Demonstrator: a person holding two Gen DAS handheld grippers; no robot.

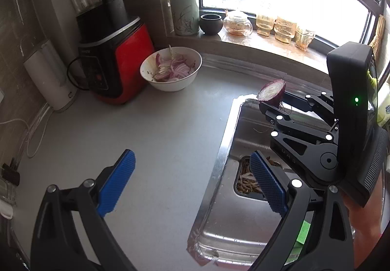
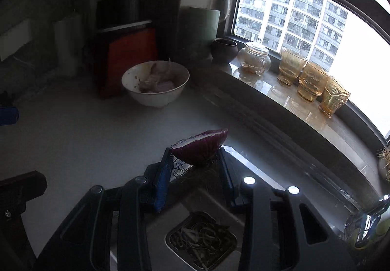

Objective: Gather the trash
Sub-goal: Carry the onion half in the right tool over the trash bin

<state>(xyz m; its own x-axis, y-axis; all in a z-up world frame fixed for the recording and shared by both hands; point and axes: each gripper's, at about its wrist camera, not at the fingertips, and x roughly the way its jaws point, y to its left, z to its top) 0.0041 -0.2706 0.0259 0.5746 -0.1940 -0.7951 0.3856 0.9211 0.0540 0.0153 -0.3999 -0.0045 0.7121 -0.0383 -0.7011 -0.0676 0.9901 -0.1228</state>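
Left wrist view: the left hand-held gripper point(image 1: 192, 180) points steeply down over the edge where the grey worktop point(image 1: 146, 137) meets the steel sink point(image 1: 229, 222). Its blue pads point(image 1: 117, 180) stand wide apart with nothing between them. To its right, the right hand-held gripper point(image 1: 270, 100) reaches in from the right above the sink, its black body tilted downward and a person's hand point(image 1: 365, 217) visible beneath it. Its jaws are clamped on a halved red onion point(image 1: 271, 89), the cut face turned up and toward the left, roots hanging below. The onion is held in the air above the far rim of the sink.

Right wrist view: the same onion point(image 2: 201, 146) sits between the two pads point(image 2: 162, 178), which press on its purple skin from either side. Below the gripper point(image 2: 195, 166), a square strainer point(image 2: 201, 239) in the sink floor holds vegetable scraps point(image 2: 202, 237). On the worktop beyond stands a white bowl point(image 2: 156, 98) of sliced onion, beside a red blender point(image 2: 129, 54). Amber glasses point(image 2: 312, 81) line the windowsill point(image 2: 280, 98).
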